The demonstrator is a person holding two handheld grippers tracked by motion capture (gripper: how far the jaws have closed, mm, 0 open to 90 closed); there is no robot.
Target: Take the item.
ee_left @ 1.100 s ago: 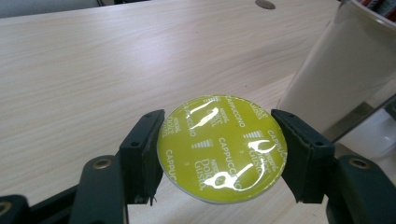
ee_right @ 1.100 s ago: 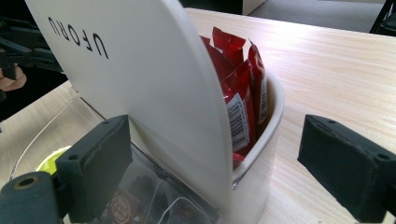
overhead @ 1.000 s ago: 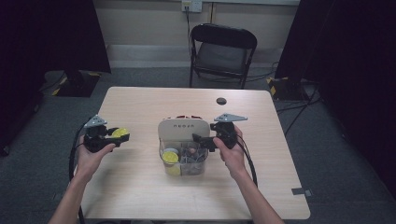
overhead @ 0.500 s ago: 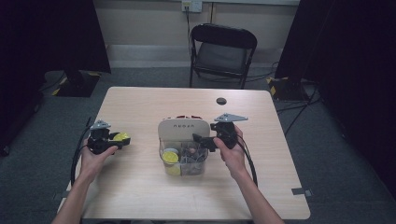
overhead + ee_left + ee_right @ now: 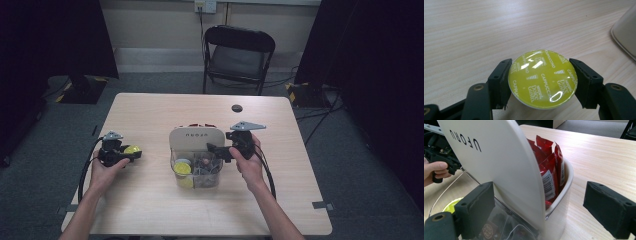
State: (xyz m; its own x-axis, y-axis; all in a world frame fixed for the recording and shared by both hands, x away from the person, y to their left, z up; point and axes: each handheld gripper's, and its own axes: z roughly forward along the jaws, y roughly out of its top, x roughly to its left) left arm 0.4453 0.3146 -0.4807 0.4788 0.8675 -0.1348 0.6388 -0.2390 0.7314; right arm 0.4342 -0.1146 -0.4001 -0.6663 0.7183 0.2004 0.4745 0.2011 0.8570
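The left gripper (image 5: 541, 82), low over the table (image 5: 150, 210), has its jaws closed on a yellow coffee capsule (image 5: 543, 78), its foil lid facing up; the right gripper (image 5: 541, 212) stands wide open, its jaws either side of the organizer's (image 5: 196, 159) end wall and gripping nothing; red packets (image 5: 549, 167) stand in its rear compartment; beyond the table, a folding chair (image 5: 239, 55).

Light wood-grain surface (image 5: 150, 210) in the middle, grey carpet floor (image 5: 360, 165) all around. Black folding metal chair (image 5: 239, 56) behind, black curtains (image 5: 55, 37) both sides, beige wall (image 5: 160, 22) w/ white outlet (image 5: 205, 5).
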